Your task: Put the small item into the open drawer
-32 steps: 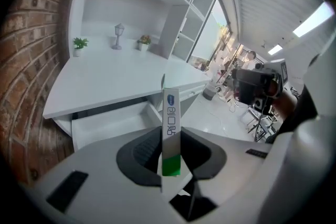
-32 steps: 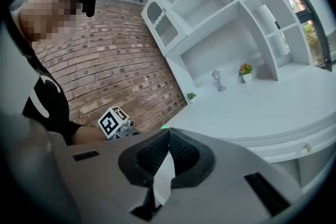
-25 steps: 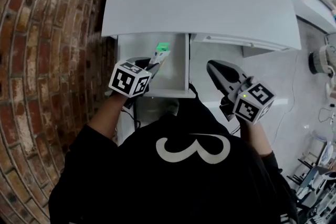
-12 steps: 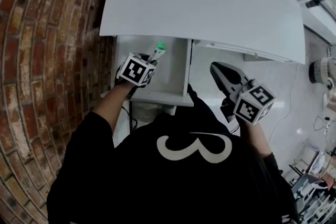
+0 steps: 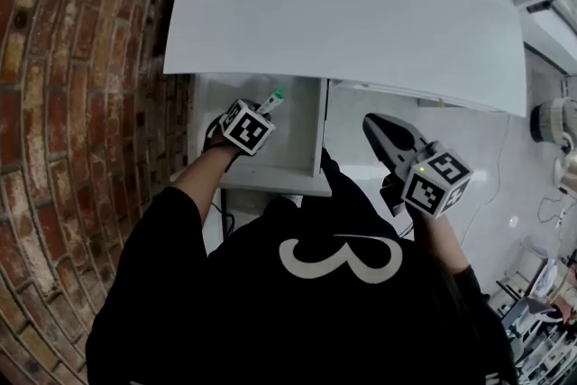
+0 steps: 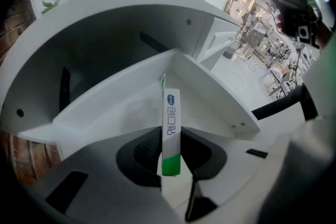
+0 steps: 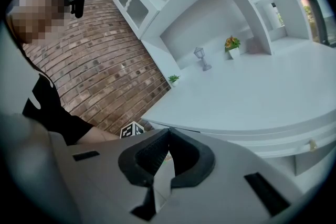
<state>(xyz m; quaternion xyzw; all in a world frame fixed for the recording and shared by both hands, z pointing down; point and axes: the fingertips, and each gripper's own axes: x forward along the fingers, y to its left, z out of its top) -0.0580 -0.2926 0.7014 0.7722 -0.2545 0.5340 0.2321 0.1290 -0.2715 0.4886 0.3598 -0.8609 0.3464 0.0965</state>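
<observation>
Jaws of the left gripper (image 6: 170, 141) are clamped on a slim white carton with a green band and blue print (image 6: 170, 118), which sticks straight out ahead of the pads. Just below and ahead of that gripper lies the open white drawer (image 6: 115, 107), standing out from under the white desk top (image 5: 343, 4). The carton hangs between the drawer's walls, above its white floor; whether it touches is unclear. The right gripper (image 7: 168, 134), well off to the drawer's right, has its jaws pressed together tip to tip.
</observation>
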